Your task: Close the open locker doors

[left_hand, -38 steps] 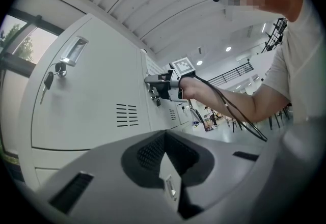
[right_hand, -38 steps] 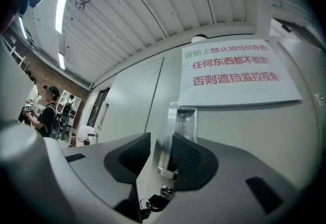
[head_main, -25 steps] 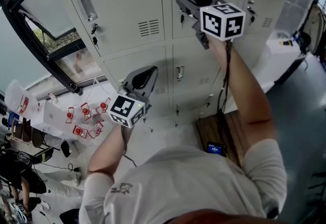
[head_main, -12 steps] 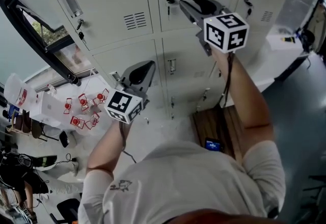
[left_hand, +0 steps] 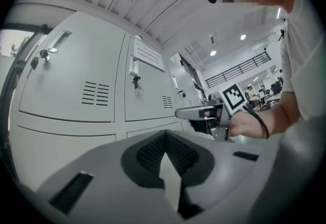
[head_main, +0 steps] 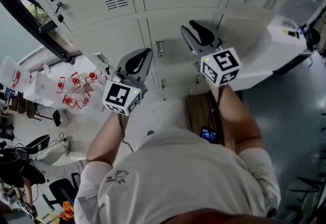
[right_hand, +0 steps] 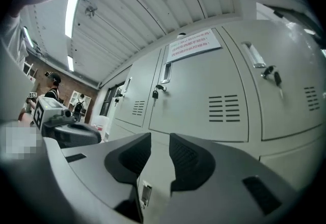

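Left tool [left_hand: 163, 139] closed, empty. Right tool [right_hand: 159, 141] part-open, jaws just been closing on nothing. Both level toward locker doors [head_main: 168, 29], likely to push, not grip.

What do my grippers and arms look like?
The left gripper and right gripper are grey, with dark textured fingers and a white cube of black square markers. A black cable runs along the right forearm. You wear a light short-sleeved T-shirt.
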`<action>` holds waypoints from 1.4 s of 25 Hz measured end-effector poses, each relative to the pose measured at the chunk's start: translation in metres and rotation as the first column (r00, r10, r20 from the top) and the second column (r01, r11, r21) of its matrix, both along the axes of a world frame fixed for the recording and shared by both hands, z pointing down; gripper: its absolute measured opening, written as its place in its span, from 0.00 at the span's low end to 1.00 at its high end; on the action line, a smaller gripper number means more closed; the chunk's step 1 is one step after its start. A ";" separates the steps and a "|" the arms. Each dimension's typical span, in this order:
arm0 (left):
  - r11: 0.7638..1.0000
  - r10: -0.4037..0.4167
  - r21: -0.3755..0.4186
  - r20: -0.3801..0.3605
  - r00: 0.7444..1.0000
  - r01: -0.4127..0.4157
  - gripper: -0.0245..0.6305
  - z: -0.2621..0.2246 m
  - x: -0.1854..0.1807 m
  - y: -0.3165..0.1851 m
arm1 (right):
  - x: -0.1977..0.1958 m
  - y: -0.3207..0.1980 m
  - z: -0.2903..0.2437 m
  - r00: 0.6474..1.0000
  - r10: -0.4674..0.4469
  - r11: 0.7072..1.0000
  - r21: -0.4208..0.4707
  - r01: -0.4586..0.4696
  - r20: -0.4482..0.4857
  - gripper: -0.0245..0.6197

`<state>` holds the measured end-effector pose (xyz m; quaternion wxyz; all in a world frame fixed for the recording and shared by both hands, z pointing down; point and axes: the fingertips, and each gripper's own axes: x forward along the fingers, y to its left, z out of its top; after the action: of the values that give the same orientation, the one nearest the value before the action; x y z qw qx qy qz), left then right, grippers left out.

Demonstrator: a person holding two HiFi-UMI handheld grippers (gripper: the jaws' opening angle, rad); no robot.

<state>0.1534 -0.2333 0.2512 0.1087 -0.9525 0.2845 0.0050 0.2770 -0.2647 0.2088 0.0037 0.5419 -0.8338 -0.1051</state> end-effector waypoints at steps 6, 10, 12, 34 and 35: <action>0.996 -0.070 -0.055 -0.061 0.996 0.067 0.04 0.022 0.012 0.024 | 0.001 0.052 0.055 0.998 -0.060 0.998 0.010 0.060 -0.023 0.11; 0.987 -0.113 -0.120 -0.075 0.991 0.104 0.04 0.048 0.023 0.046 | 0.000 0.084 0.102 0.992 -0.124 0.987 -0.094 0.127 0.029 0.04; 0.984 -0.125 -0.132 -0.058 0.990 0.116 0.04 0.062 0.030 0.056 | 0.001 0.093 0.118 0.988 -0.153 0.981 -0.120 0.155 0.027 0.04; 0.973 -0.137 -0.194 -0.039 0.990 0.127 0.04 0.084 -0.041 0.121 | -0.102 0.157 0.134 0.966 -0.247 0.960 -0.115 0.255 0.077 0.04; 0.974 -0.132 -0.191 -0.036 0.991 0.123 0.04 0.084 -0.050 0.126 | -0.110 0.161 0.132 0.967 -0.245 0.962 -0.106 0.252 0.073 0.04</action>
<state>0.1031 -0.1077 0.3353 0.0111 -0.9379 0.3468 -0.0059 0.1667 -0.1032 0.3410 -0.0031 0.4348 -0.8996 -0.0405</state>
